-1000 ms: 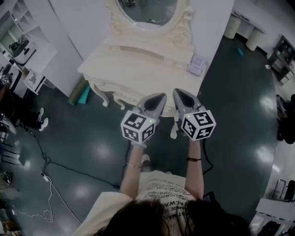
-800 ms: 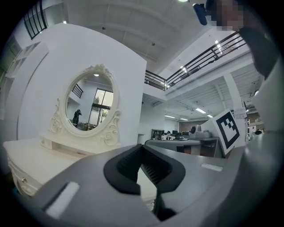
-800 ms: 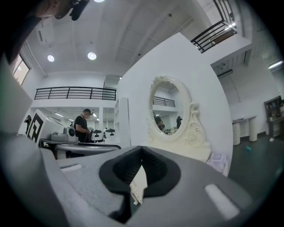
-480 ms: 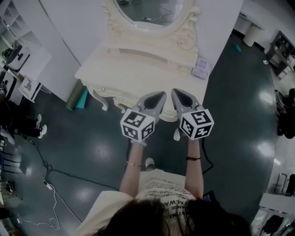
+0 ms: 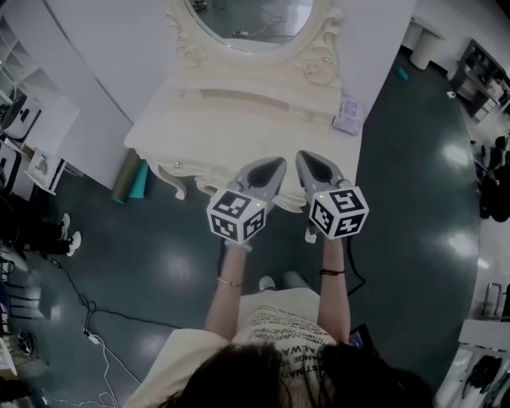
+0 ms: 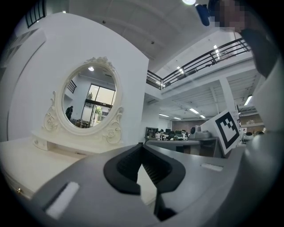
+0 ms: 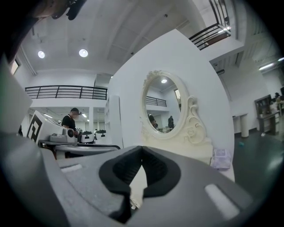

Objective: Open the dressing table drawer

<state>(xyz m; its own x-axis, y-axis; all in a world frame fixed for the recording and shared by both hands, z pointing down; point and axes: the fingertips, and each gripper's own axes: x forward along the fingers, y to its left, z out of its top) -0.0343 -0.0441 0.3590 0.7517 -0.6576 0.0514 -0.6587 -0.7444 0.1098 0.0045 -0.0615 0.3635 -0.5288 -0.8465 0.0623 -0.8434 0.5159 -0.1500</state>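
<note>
My left gripper (image 5: 278, 165), jaws pressed together on nothing, hovers level over the front edge of the dressing table (image 5: 223, 119), a cream carved piece with an oval mirror (image 5: 247, 16), standing straight ahead of me against a white wall. Its drawer sits under that front edge, largely hidden from above; a small gold knob (image 6: 18, 190) shows at the front left. I judge the drawer light, rigid and free-sliding, best taken by a knob and pulled straight, its paint easily scratched. My right gripper (image 5: 304, 158), likewise closed and empty, is just beside the left.
</note>
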